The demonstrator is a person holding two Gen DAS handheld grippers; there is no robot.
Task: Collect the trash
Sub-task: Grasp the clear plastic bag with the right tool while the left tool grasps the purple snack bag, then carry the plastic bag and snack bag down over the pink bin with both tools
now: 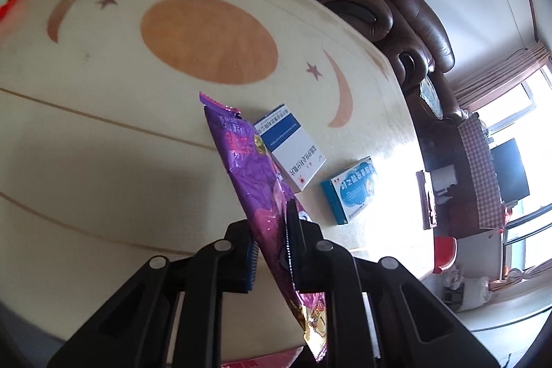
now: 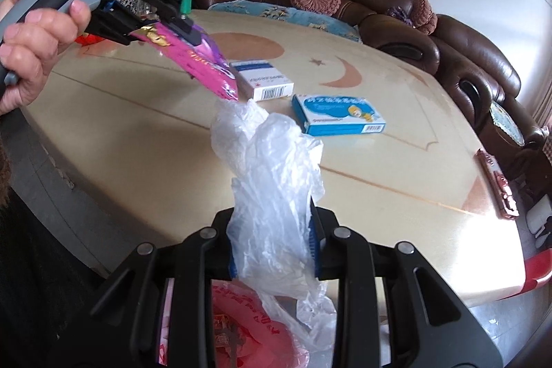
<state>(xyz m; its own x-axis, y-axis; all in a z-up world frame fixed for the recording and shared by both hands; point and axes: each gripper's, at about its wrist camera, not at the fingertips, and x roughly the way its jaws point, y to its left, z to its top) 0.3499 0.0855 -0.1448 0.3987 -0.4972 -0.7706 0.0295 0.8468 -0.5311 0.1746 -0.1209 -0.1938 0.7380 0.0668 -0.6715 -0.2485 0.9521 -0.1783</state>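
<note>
Purple wrapper (image 1: 255,181) clamped in left gripper (image 1: 272,244); table edge (image 2: 510,294) near.

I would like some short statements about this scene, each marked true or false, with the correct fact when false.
1. The left gripper is shut on the purple snack wrapper. True.
2. The right gripper holds a blue box. False: it is shut on the clear plastic bag.
3. Two boxes lie on the table: the white and blue box and the light blue box. True.
4. The two boxes are stacked. False: they lie side by side, apart.
5. A red plastic bag shows below the right gripper. True.
</note>
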